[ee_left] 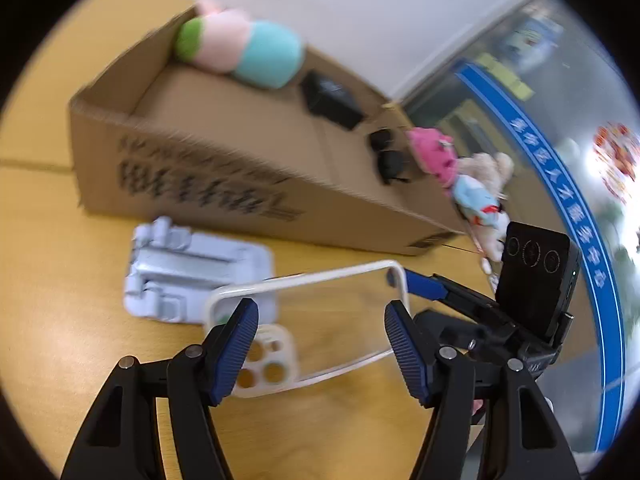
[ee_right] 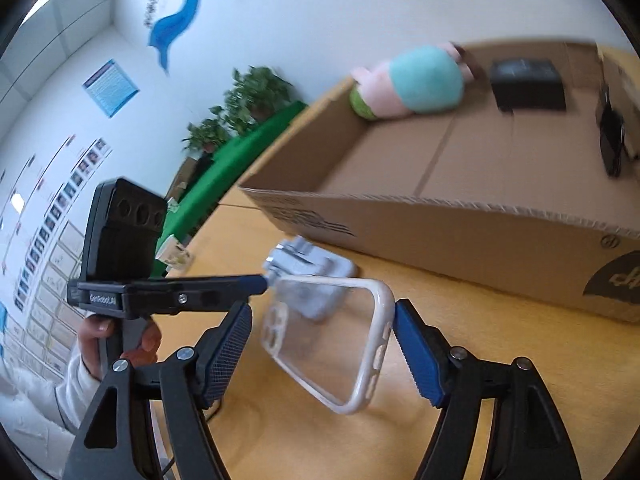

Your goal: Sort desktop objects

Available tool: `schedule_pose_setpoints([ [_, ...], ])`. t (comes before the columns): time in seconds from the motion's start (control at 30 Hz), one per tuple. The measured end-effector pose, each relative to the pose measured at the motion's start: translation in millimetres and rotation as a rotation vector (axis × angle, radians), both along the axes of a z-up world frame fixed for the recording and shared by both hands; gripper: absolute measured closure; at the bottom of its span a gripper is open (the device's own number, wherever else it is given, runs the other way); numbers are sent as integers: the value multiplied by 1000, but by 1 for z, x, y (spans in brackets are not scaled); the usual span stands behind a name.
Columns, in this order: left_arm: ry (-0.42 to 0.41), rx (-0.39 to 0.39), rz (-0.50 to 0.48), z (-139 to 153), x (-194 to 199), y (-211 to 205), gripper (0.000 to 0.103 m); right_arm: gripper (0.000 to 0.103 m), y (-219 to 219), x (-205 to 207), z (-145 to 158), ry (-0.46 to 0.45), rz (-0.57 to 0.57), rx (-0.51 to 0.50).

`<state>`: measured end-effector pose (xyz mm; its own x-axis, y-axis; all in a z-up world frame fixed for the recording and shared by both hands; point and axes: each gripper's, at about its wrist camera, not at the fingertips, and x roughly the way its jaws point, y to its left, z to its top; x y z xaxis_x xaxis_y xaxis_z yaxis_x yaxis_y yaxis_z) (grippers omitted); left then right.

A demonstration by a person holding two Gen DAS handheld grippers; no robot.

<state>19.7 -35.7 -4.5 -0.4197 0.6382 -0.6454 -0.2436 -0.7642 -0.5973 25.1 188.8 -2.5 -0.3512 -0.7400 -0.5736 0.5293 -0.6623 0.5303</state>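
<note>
Left tool (ee_left: 322,344) grips phone case (ee_left: 320,312), box (ee_left: 240,184) print blurred.

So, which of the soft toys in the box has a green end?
The big pink and turquoise toy in the far corner; the small toys show no green.

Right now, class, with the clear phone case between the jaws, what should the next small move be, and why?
Probably lift the clear phone case a little and carry it toward the cardboard box. The left gripper seems to hold it by its ends, and the box's near wall stands between it and the plush toy already inside.
</note>
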Motion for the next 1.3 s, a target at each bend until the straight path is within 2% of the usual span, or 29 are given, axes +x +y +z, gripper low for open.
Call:
schedule_pose_setpoints([
  [0.1, 20, 6, -16, 7, 8, 0, 38, 31, -1, 19, 12, 61, 28, -19],
  [0.2, -12, -9, 9, -2, 7, -13, 38, 31, 0, 28, 10, 70, 55, -2],
  [0.3, -64, -16, 38, -17, 1, -27, 38, 31, 3, 20, -4, 6, 33, 26],
  [0.4, -142, -32, 27, -38, -10, -31, 38, 32, 8, 11, -15, -52, -8, 50],
  [0.5, -151, -22, -2, -45, -14, -27, 38, 41, 8, 6, -22, -83, -16, 83],
  [0.6, -151, -14, -23, -48, -17, -21, 39, 62, 5, 3, -28, -91, -11, 139],
  [0.63, -148, -9, -31, -48, -18, -19, 42, 70, 3, 1, -31, -97, -9, 156],
  [0.67, -142, -4, -45, -47, -17, -18, 51, 74, 1, -1, -33, -104, -7, 162],
  [0.7, -133, -15, -51, -45, -17, -16, 51, 78, 0, -3, -34, -105, -3, 162],
  [0.9, 13, -34, -57, -13, -7, -17, 55, 78, 0, 1, -19, -24, 5, 137],
  [1.03, 265, -75, -122, 17, 23, -5, 58, 78, 8, 17, 2, 88, 16, 109],
  [1.13, 426, -122, -173, 23, 44, 5, 59, 78, 19, 37, 13, 168, 50, 99],
  [1.23, 488, -241, -229, 13, 55, 19, 59, 78, 26, 54, 10, 187, 81, 106],
  [1.3, 480, -288, -256, 5, 59, 22, 59, 78, 29, 64, 5, 184, 94, 113],
])
